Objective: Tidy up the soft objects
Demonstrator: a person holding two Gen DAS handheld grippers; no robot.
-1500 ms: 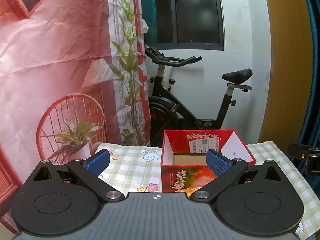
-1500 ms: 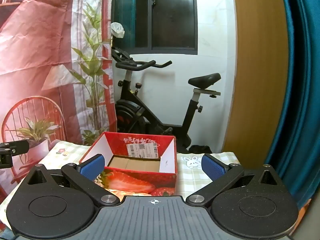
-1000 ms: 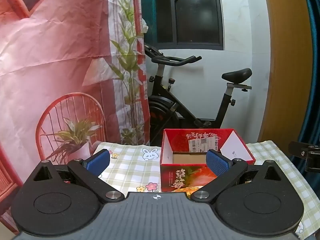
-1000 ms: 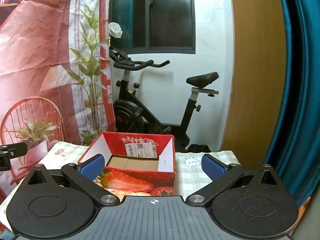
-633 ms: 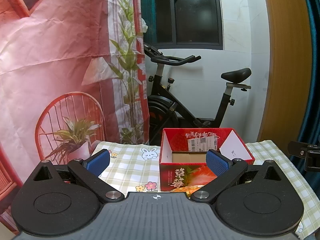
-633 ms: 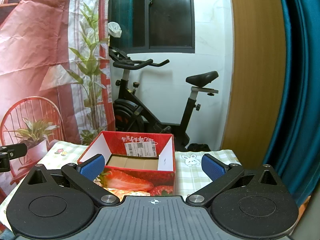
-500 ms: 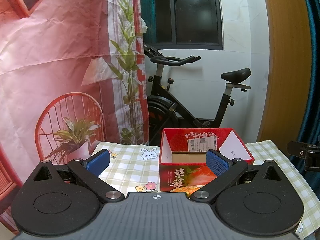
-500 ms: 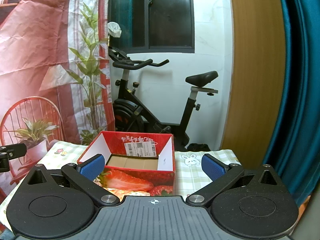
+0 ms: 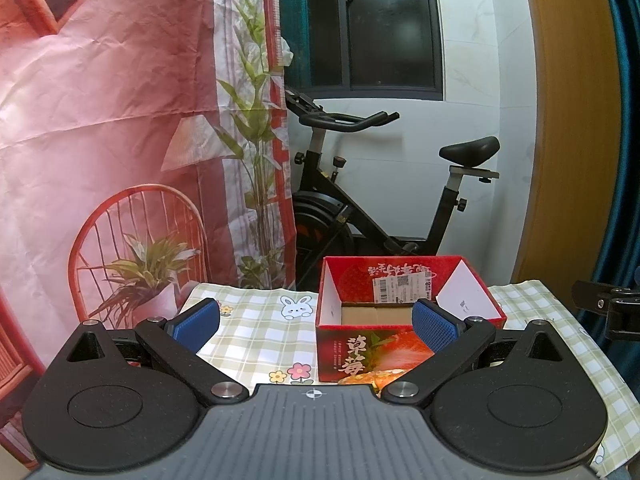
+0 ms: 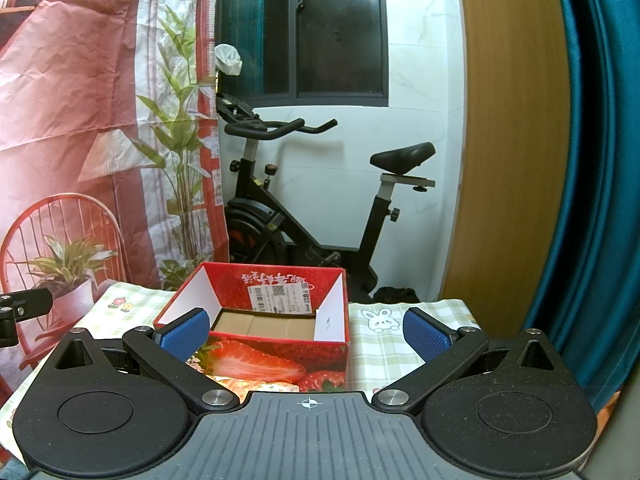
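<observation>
A red strawberry-printed cardboard box (image 9: 368,360) (image 10: 276,362) stands open on the checked tablecloth (image 9: 260,336), its brown bottom showing bare where I can see it. My left gripper (image 9: 316,322) is open, raised in front of the box, with nothing between its blue pads (image 9: 434,324). My right gripper (image 10: 306,332) is open too, held before the box from the right, nothing in it. No soft object is in view; something orange-yellow (image 9: 372,378) peeks at the foot of the box, mostly hidden behind the gripper body.
Behind the table stand a black exercise bike (image 9: 360,208) (image 10: 304,216) and a red printed backdrop (image 9: 100,120). A wooden panel (image 10: 512,140) and teal curtain (image 10: 600,160) lie right. The other gripper shows at frame edges (image 9: 608,308) (image 10: 20,308).
Both grippers have drifted slightly back from the box, which sits a touch lower and smaller in view. Both stay open.
</observation>
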